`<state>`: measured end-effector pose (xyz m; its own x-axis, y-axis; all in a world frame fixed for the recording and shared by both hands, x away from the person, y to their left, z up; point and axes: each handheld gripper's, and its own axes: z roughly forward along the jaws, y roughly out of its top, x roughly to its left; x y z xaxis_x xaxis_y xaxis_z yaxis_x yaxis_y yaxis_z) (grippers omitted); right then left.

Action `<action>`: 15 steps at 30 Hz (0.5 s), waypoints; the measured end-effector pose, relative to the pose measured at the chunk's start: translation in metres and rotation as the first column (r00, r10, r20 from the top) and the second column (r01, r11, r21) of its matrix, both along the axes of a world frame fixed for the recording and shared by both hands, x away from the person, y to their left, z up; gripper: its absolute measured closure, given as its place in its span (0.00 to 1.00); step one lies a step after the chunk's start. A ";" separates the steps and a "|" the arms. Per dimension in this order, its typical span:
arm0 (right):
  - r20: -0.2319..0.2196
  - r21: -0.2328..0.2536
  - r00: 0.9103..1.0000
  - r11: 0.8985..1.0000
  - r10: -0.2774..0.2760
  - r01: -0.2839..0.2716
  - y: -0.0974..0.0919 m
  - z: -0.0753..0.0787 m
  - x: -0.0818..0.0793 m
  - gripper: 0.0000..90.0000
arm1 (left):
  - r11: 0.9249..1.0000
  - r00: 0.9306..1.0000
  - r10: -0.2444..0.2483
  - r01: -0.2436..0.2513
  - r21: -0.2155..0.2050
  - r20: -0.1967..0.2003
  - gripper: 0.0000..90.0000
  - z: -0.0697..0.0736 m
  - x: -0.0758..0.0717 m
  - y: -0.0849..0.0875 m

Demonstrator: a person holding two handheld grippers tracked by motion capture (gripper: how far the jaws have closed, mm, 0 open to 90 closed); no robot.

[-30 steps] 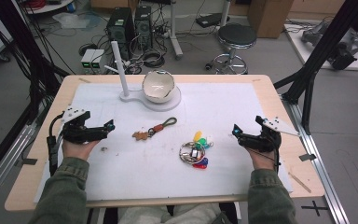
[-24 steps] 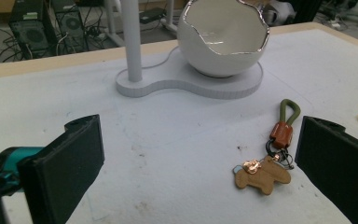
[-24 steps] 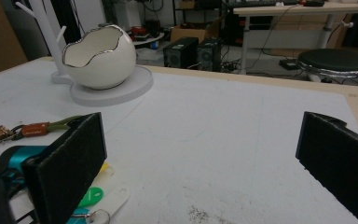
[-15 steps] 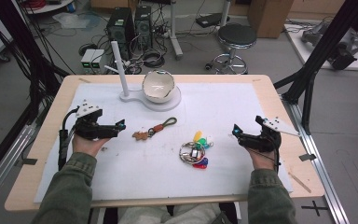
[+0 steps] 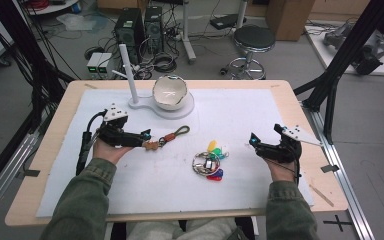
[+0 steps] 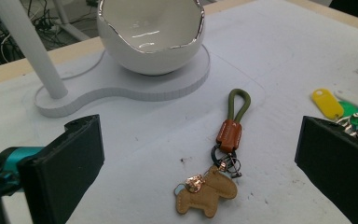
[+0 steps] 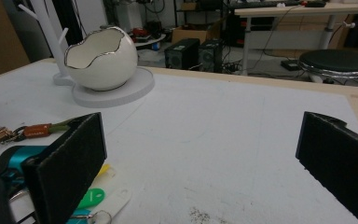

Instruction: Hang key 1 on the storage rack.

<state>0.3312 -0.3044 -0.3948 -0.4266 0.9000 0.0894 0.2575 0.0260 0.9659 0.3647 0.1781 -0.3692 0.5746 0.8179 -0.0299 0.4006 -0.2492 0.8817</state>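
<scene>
A keychain with a brown leather horse charm, an orange tab and a green loop lies left of centre on the white mat. My left gripper is open, its tips right at the horse charm. In the left gripper view the keychain lies flat ahead, between the wide-apart jaws of the left gripper. A bunch of keys with yellow, green, red and blue tags lies at the centre. My right gripper stands open to its right, and in its own view the right gripper holds nothing.
A white egg-shaped bowl sits on a white stand with an upright post at the back of the mat. The bowl stands just beyond the keychain. The wooden table edge runs along the right.
My left gripper has moved to the right, from the mat's left side up to the keychain's horse charm. The right gripper has stayed in place.
</scene>
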 end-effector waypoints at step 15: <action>0.005 -0.005 1.000 1.000 0.006 -0.006 0.000 0.000 0.001 0.01 | 0.994 0.992 -0.102 0.105 0.041 -0.076 0.02 -0.008 0.014 -0.036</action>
